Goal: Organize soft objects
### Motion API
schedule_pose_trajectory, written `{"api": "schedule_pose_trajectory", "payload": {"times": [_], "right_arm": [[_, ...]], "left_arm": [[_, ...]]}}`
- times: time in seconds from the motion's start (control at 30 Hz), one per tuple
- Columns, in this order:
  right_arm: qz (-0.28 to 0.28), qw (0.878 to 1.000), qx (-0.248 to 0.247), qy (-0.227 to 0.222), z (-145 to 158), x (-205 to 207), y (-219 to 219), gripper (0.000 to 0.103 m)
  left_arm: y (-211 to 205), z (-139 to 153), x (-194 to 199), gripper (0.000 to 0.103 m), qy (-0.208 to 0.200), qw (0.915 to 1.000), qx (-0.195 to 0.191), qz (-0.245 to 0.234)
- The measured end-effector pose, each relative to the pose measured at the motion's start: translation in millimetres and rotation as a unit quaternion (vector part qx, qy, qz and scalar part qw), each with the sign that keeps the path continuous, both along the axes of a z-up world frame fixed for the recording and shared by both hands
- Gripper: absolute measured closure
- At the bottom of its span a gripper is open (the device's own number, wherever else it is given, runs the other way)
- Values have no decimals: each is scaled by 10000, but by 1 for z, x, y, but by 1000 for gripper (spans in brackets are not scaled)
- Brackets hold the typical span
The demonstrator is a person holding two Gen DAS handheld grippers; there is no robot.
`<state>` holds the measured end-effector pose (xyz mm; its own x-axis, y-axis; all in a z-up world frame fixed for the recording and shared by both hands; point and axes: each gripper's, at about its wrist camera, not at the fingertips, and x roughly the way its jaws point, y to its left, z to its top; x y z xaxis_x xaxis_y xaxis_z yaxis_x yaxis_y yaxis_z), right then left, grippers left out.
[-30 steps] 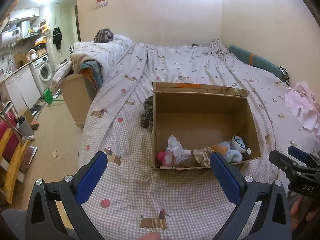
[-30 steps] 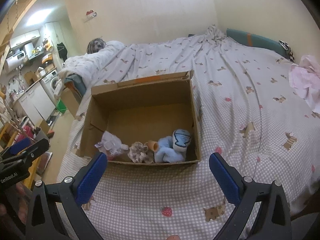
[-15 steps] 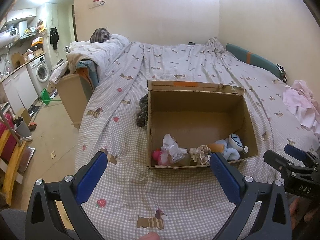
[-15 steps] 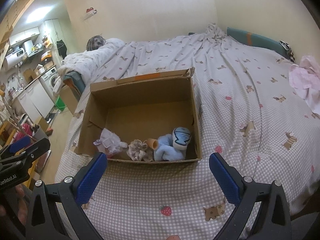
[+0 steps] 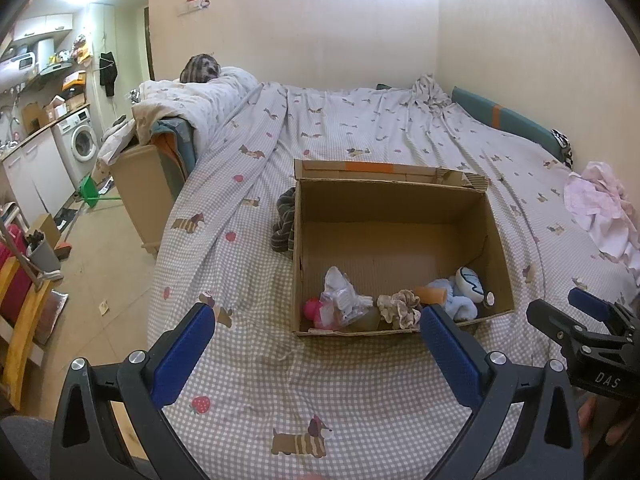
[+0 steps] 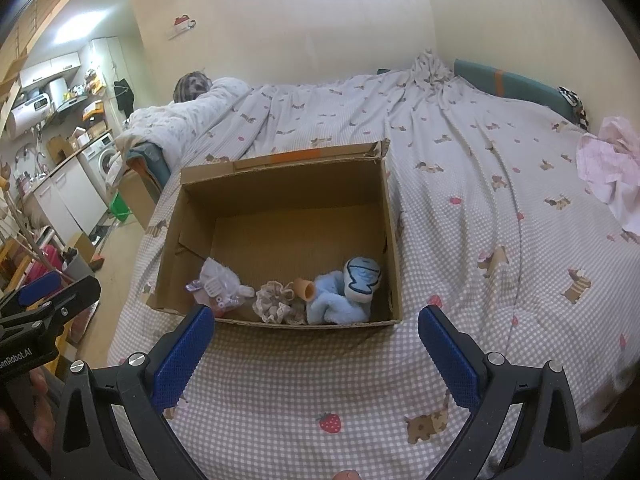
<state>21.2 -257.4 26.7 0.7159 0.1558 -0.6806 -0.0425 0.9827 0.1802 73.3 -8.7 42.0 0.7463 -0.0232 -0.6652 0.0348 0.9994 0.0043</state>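
We see the left gripper (image 5: 316, 354) and right gripper (image 6: 316, 354) side by side above the bed (image 5: 360, 392), fingers spread wide, holding nothing, aimed at the cardboard box (image 6: 394, 248). Blue plush toy (image 6: 340, 300), scrunchie (image 6: 274, 300) and plastic bag (image 6: 218, 284) lie along its near wall.

Place: home studio | Evidence: bed (image 5: 360, 128) (dog-print sheet), washing machine (image 5: 82, 144), kitchen shelves (image 6: 60, 96)
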Motion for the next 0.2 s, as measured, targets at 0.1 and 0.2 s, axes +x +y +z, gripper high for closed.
{"api": "schedule_pose_trajectory", "payload": {"times": [0.1, 0.2], "right_arm": [[-1, 10000, 3, 6, 0, -1, 1, 0], [1, 10000, -2, 3, 0, -1, 1, 0]], "left_arm": [[1, -1, -1, 1, -7, 10000, -43, 8], [2, -2, -1, 1, 3, 10000, -67, 17]]}}
